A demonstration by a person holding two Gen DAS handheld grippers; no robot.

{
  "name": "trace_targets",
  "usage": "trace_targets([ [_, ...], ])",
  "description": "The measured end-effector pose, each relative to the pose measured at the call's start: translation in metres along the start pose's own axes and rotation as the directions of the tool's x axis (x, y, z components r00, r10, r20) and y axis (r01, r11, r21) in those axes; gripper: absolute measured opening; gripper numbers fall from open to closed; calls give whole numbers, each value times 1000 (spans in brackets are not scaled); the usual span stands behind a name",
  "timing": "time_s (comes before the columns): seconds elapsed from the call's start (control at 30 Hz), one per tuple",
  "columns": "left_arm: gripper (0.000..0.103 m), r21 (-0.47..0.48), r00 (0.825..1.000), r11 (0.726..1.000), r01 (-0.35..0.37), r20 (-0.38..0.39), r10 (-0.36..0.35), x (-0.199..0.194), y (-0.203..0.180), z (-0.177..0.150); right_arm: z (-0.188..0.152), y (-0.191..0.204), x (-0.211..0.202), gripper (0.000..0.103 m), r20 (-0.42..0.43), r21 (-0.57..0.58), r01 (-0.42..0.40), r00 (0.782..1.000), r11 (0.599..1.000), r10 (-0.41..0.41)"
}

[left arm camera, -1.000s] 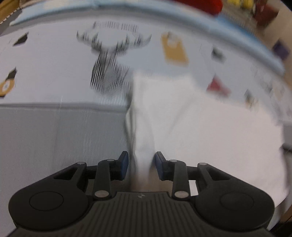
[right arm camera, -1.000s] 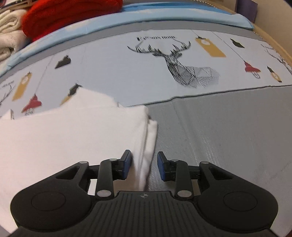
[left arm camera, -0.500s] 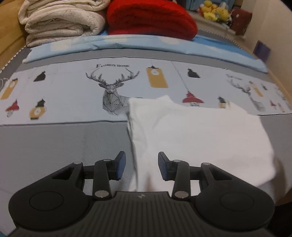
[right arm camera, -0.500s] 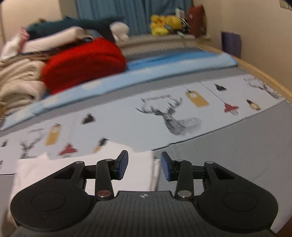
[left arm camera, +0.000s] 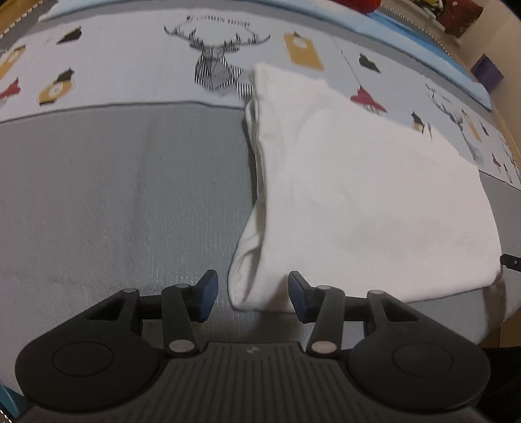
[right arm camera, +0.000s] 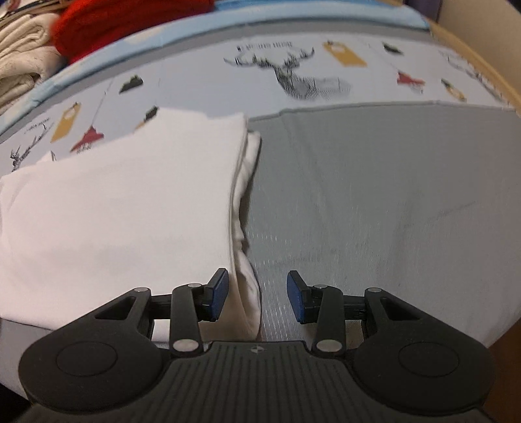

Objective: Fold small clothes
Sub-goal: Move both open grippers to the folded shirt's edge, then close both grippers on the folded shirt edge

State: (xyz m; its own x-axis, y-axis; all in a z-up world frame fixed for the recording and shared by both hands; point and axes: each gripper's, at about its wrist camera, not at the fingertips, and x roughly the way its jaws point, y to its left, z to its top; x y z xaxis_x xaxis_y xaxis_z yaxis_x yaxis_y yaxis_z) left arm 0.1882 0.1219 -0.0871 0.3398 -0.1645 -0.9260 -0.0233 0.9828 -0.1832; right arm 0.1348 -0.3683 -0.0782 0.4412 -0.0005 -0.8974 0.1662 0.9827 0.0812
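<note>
A bed fills both views, covered by a sheet [left arm camera: 114,201] with a plain grey band nearest the cameras and a pale printed band beyond it. On the sheet lies the folded white garment [left arm camera: 358,182], straddling the line where grey meets print, its far corner just beside the printed deer head [left arm camera: 215,65].

In the left wrist view the garment's left folded edge runs toward the camera, and its near corner sits between the fingers of the left gripper [left arm camera: 250,296]. The blue pads stand apart with grey sheet visible between the left pad and the cloth, so this gripper is spread and not clamped. To the garment's right, at the picture's edge, a small dark part [left arm camera: 511,260] pokes in; what it is cannot be told.

The right wrist view shows the opposite side: the garment [right arm camera: 123,208] lies to the left, and its stacked layers show along the right edge. That edge's near end sits between the fingers of the right gripper [right arm camera: 257,299], touching or nearly touching the left pad, while the right pad is well clear over grey sheet; the jaws are spread. Only this view shows, beyond the garment past a light blue strip [right arm camera: 228,26], a red bundle [right arm camera: 130,19] and cream folded bedding [right arm camera: 22,61].
</note>
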Motion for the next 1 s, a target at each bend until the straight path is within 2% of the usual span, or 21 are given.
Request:
trace_targets([
  [0.17,51,-53,1000,999,-5,-25,4,3,14,-2,-6,7,9,41,-43,-36,15,999,999,-17],
  [0.27,51,-88,999,995,49,4,-49,-2,19,1,-4,7,9,41,-44,-29,2,999,1000,-4],
  [0.33,51,-112,997,990,81,-4,-82,0,19,2,-3,6,9,41,-44,-26,-10,999,1000,9],
  [0.4,51,-101,996,991,89,-17,-91,3,14,2,-3,5,11,41,-56,-21,-20,998,1000,18],
  [0.5,51,-70,997,996,61,-49,-65,11,5,0,-4,7,17,41,-85,-35,-9,996,999,5],
  [0.53,51,-61,996,997,52,-64,-56,14,3,0,-5,8,20,36,-105,-42,-5,994,999,0],
  [0.57,46,-49,996,998,43,-77,-47,17,1,-1,-6,9,22,29,-124,-48,-3,992,999,-3],
  [0.6,43,-38,996,999,35,-84,-38,19,0,-2,-7,9,24,10,-138,-54,-10,990,999,3],
  [0.63,33,-20,996,1000,24,-87,-26,20,-2,-3,-8,10,25,6,-144,-57,-31,989,998,22],
  [0.67,18,0,996,1000,16,-89,-16,21,-4,-4,-8,11,23,5,-137,-62,-47,990,997,38],
  [0.7,9,14,996,1000,14,-92,-13,21,-4,-5,-8,12,21,4,-125,-73,-50,991,996,41],
  [0.8,8,53,996,998,29,-89,-24,16,-2,-12,-6,3,16,3,-99,-42,-54,994,998,50],
  [0.9,7,84,993,996,18,-119,-8,15,-1,-19,-5,-6,17,3,-87,-20,-26,996,999,24],
  [1.0,8,105,988,993,45,-154,-29,14,-3,-24,-7,-6,22,3,-98,-42,8,995,999,-12],
])
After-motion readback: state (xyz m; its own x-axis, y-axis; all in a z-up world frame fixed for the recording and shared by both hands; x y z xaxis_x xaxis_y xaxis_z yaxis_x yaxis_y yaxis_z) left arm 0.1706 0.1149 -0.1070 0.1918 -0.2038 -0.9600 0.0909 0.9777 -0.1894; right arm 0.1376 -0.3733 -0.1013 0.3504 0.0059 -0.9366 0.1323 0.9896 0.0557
